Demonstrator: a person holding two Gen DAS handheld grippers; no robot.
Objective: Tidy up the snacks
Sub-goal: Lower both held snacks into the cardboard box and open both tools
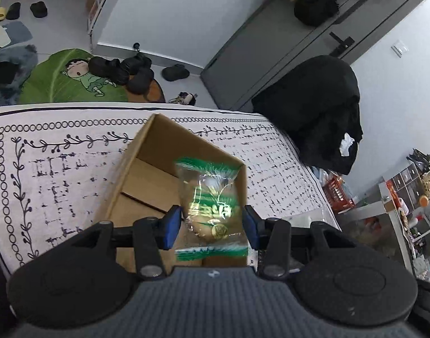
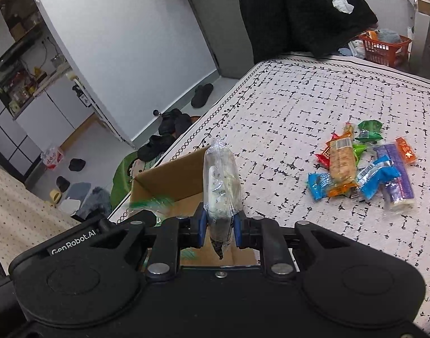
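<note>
My left gripper (image 1: pixel 212 225) is shut on a clear snack packet with green print (image 1: pixel 212 200), its blue pads pressing both sides. It hangs over the open cardboard box (image 1: pixel 122 174) on the patterned tablecloth. My right gripper (image 2: pixel 219 228) is shut on a clear packet holding a white speckled snack (image 2: pixel 222 180), which stands upright above the near right part of the same box (image 2: pixel 170 180). The green packet (image 2: pixel 150 204) shows blurred at the box's left in the right wrist view. A pile of several colourful wrapped snacks (image 2: pixel 364 163) lies on the cloth to the right.
The tablecloth (image 1: pixel 60 169) ends at the table's far edge just beyond the box. A chair draped in black clothing (image 1: pixel 322 112) stands at the far right corner, with an orange basket (image 2: pixel 384 48) beside it. Black shoes and a green mat (image 1: pixel 60 81) lie on the floor.
</note>
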